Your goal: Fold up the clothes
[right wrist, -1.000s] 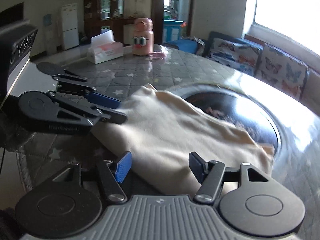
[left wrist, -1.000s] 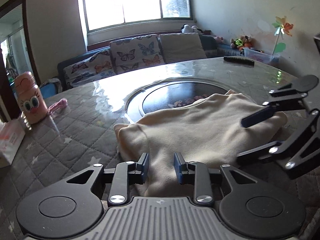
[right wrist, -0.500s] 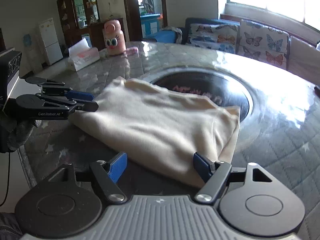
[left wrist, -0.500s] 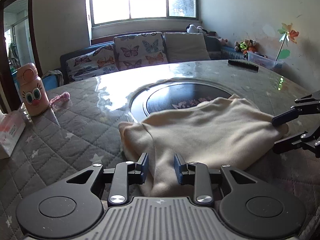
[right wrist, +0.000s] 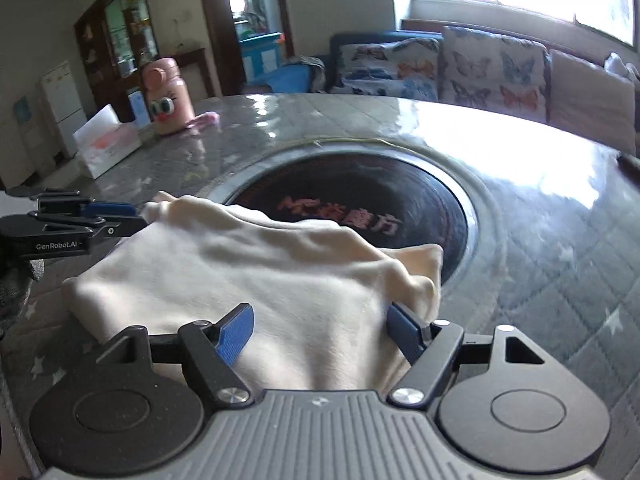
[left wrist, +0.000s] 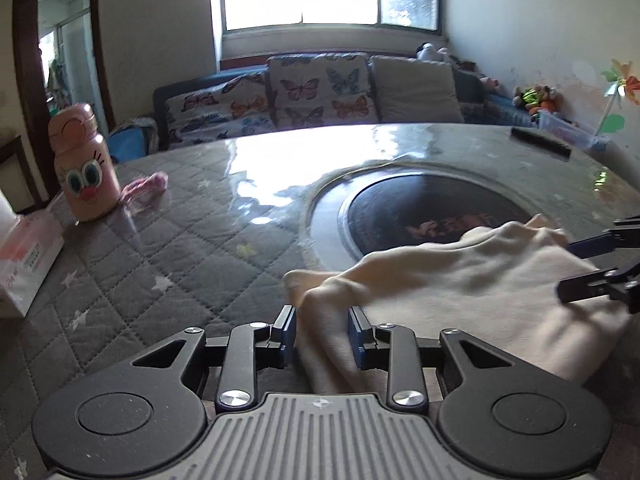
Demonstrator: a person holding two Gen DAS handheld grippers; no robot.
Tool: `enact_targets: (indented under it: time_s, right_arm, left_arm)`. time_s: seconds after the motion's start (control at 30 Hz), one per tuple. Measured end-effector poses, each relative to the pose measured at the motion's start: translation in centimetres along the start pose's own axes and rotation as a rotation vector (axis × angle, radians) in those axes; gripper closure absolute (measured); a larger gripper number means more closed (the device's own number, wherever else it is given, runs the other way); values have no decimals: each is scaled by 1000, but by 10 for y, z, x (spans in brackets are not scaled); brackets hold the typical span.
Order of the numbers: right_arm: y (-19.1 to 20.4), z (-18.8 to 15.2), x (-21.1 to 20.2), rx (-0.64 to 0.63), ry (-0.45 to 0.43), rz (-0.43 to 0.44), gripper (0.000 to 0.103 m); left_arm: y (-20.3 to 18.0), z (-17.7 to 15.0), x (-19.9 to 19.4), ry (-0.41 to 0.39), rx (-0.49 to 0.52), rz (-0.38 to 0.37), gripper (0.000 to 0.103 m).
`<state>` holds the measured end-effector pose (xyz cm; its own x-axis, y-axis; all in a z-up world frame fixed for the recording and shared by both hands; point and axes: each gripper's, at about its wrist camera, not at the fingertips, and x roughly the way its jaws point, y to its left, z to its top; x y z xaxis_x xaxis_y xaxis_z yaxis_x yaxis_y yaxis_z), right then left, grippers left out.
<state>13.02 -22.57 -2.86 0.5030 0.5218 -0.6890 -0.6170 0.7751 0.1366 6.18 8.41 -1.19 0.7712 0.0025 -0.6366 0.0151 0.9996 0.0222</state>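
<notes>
Both claws have slid forward: the left claw [left wrist: 322, 334] and right claw [right wrist: 320, 330] each stand open astride the cream garment [right wrist: 248, 272], bunched lower-centre on the table [left wrist: 168, 240].

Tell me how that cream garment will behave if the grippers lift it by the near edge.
The cream garment will probably flop and drape: it already wrinkles and bunches between the left gripper fingers. It looks light, thin knit, so it should lift easily. On the glossy table it may well slide rather than stay put.
</notes>
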Motion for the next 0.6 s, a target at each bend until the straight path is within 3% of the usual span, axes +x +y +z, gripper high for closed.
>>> enact_targets:
  time_s: [0.17,0.3,0.6]
  right_arm:
    - [0,5,-3,-7,-28,6,27]
    - [-1,10,5,6,-27,10,20]
    - [0,12,14,14,-23,-3,15]
  left_arm:
    - [3,8,-1,-21,-27,-10,72]
    - [-5,17,1,-39,-13,-26,72]
    - [-8,24,23,-10,-1,-6,70]
